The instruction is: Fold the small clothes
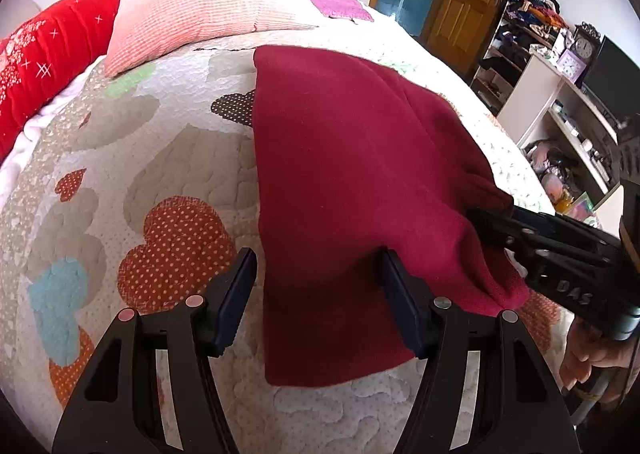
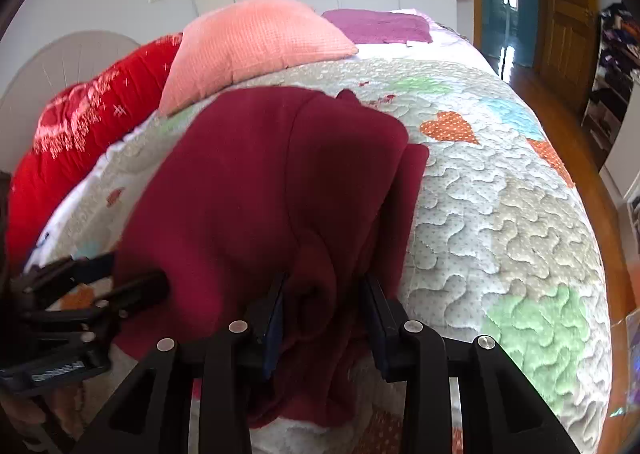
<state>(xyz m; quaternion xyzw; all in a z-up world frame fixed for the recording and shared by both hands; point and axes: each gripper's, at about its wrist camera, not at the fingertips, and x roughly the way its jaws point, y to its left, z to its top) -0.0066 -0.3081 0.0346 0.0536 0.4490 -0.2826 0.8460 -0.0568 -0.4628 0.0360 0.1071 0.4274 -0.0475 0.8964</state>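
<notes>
Lying flat on the quilt (image 1: 168, 158), the garment (image 1: 340, 158) running its long axis straight away from both claws toward the pillow (image 1: 192, 18). Hovering wide open astride the near left hem, the left gripper (image 1: 318, 294). Straddling the bunched near right edge, the right gripper (image 2: 324, 310), parted around folds and looking nearer to a grasp.

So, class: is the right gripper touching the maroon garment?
Touching. The right wrist view shows the right gripper with its jaws around a bunched fold of the maroon garment.

Right tongs (image 2: 324, 306) straddle bunched folds of the maroon garment (image 2: 256, 190) on the quilted bedspread (image 2: 500, 214).
</notes>
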